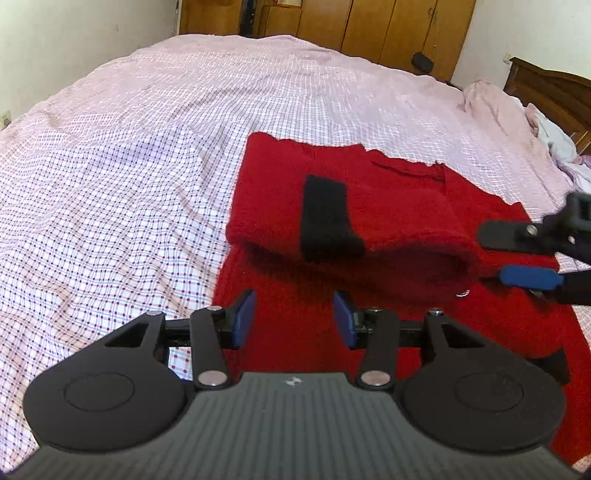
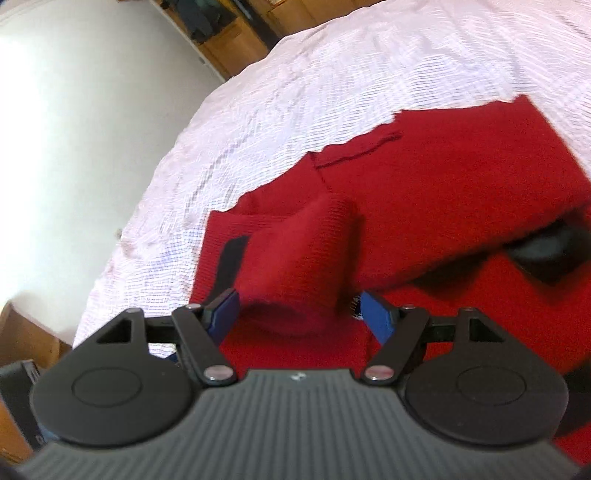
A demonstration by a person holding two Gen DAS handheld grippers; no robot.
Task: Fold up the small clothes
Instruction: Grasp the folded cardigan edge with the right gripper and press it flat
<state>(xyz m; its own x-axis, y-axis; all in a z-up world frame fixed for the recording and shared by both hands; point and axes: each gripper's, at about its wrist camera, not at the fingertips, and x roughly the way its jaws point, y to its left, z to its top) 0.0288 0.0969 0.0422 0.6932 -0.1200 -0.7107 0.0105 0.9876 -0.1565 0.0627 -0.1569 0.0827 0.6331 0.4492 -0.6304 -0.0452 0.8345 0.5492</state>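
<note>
A wide bed (image 1: 147, 155) fills both views, covered in a thin pink-and-white checked sheet (image 1: 110, 206) that is creased into shallow ripples. On it, from the centre toward 4 o'clock in the left wrist view, lies the red knitted garment (image 1: 399, 206), a thick, fuzzy, fine-ribbed piece with its far part folded over the near part, so that a soft rounded fold edge runs across the middle. A black band (image 1: 325, 218), rectangular and matte, wraps over that fold edge. In the right wrist view the same red knit (image 2: 461, 177) spreads from the centre to 3 o'clock, and a rolled, tube-shaped sleeve (image 2: 299, 258) with an open cuff points toward the camera. Wooden wardrobe doors (image 1: 369, 29), smooth and amber, stand at 12 o'clock behind the bed, and a loose heap of pale clothes (image 1: 535, 125) sits at 2 o'clock beside a dark wooden headboard (image 1: 546, 88). The left tool (image 1: 294, 317) hovers over the near part of the knit at 6 o'clock, its flat blue pads spread apart and gripping nothing. The right tool (image 2: 299, 314) is likewise released, its blue pads standing wide on either side of the sleeve cuff without pinching it; from the left wrist view it shows at 3 o'clock, at the right end of the fold.
</note>
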